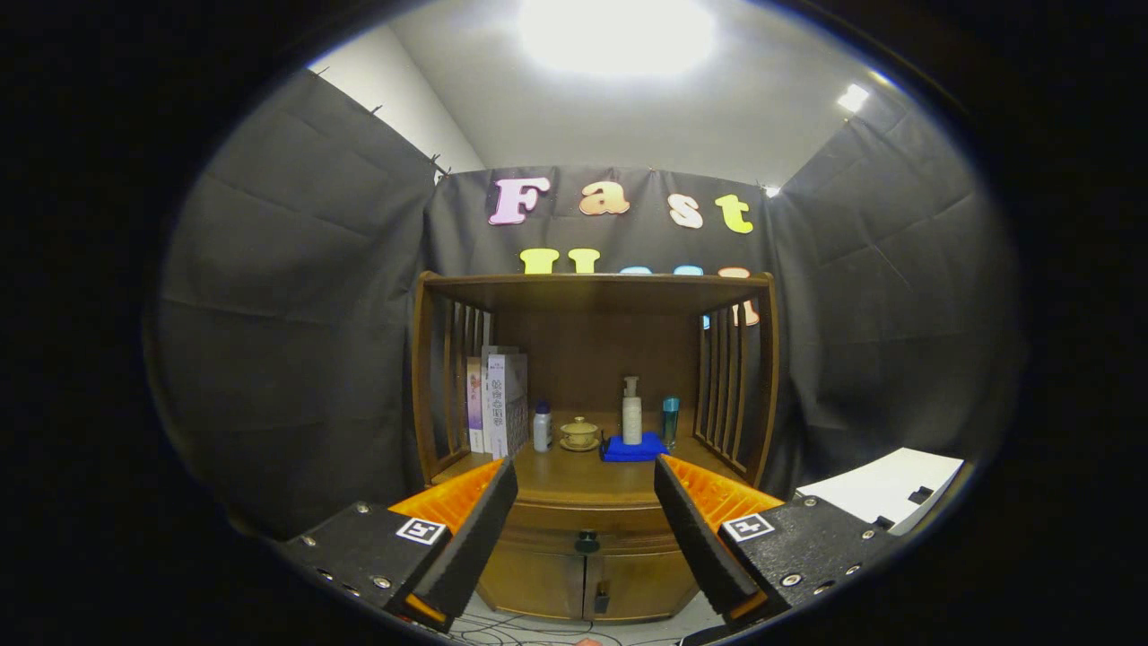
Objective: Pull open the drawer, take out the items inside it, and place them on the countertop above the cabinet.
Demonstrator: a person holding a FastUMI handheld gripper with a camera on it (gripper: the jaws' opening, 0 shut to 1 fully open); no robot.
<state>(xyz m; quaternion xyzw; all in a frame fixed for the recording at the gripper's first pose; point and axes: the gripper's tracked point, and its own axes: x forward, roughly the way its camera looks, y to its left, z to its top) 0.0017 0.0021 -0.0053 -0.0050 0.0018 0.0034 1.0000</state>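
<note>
Gripper view: gripper (585,489) held released, well short of the drawer knob (587,541); a clutter-knocking risk is expected if the cabinet (538,574) countertop's front edge (583,493) is overshot.

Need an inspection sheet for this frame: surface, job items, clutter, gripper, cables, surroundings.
Surface: wooden countertop of the cabinet, front part bare, under an open shelf frame.
Job's things: drawer appears closed, dark knob centred, seen between the fingers; its contents are hidden.
Clutter: at the countertop's back, upright books, small white bottle, lidded tea cup on saucer, pump bottle standing on a blue cloth, teal bottle.
Gripper: gripper open, fingers spread wide, short of the cabinet, touching nothing.
Cables: thin cables on the floor in front of the cabinet.
Surroundings: black cloth walls, bright ceiling light, white board off to the right.
</note>
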